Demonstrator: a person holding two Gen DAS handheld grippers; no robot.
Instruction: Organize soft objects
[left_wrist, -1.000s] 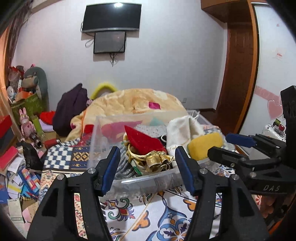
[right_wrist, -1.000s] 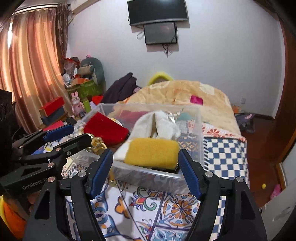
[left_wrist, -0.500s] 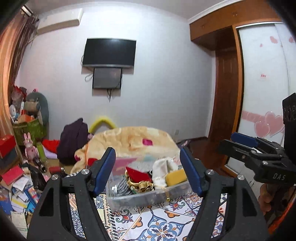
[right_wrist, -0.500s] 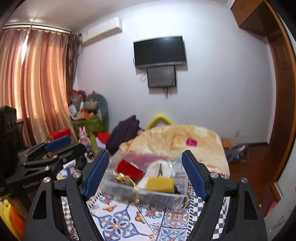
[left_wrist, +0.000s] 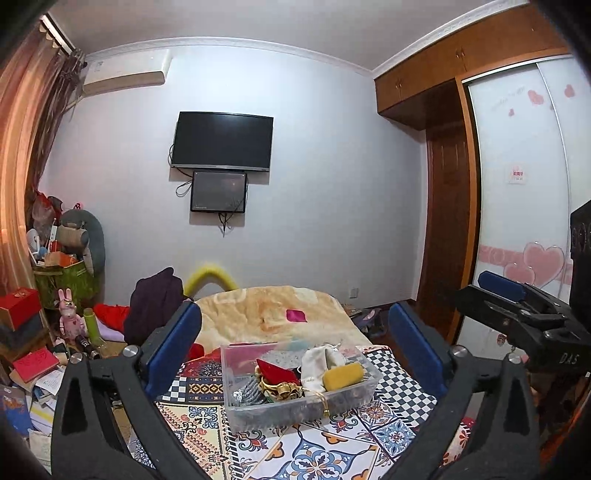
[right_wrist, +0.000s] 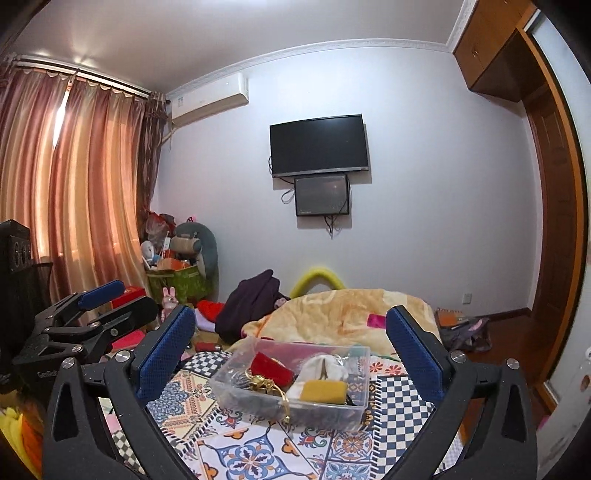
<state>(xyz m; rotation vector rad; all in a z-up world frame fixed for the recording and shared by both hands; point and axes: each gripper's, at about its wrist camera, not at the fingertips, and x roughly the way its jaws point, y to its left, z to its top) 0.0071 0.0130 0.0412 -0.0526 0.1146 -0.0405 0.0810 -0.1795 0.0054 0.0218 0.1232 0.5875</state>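
A clear plastic bin (left_wrist: 306, 408) (right_wrist: 325, 410) stands on a patterned bedspread (left_wrist: 325, 446) (right_wrist: 258, 443). It holds a yellow sponge (left_wrist: 341, 376) (right_wrist: 323, 391), a red pouch (left_wrist: 275, 370) (right_wrist: 269, 367), a white cloth bag (left_wrist: 319, 363) (right_wrist: 325, 365), gold ribbon and grey cloth. My left gripper (left_wrist: 295, 345) is open and empty, raised well back from the bin; it also shows at the left of the right wrist view (right_wrist: 107, 308). My right gripper (right_wrist: 291, 341) is open and empty, also held back; it shows at the right of the left wrist view (left_wrist: 495, 291).
A beige blanket (left_wrist: 273, 314) with a small pink item (left_wrist: 295, 315) lies behind the bin. A dark garment (left_wrist: 155, 302) and cluttered boxes, toys and books (left_wrist: 37, 350) lie at the left. A TV (left_wrist: 221, 142) hangs on the wall; a wardrobe (left_wrist: 517, 206) stands right.
Both grippers have pulled up and back from the bin, which now looks small and far. Both stay open and empty. The bin's contents have not moved.
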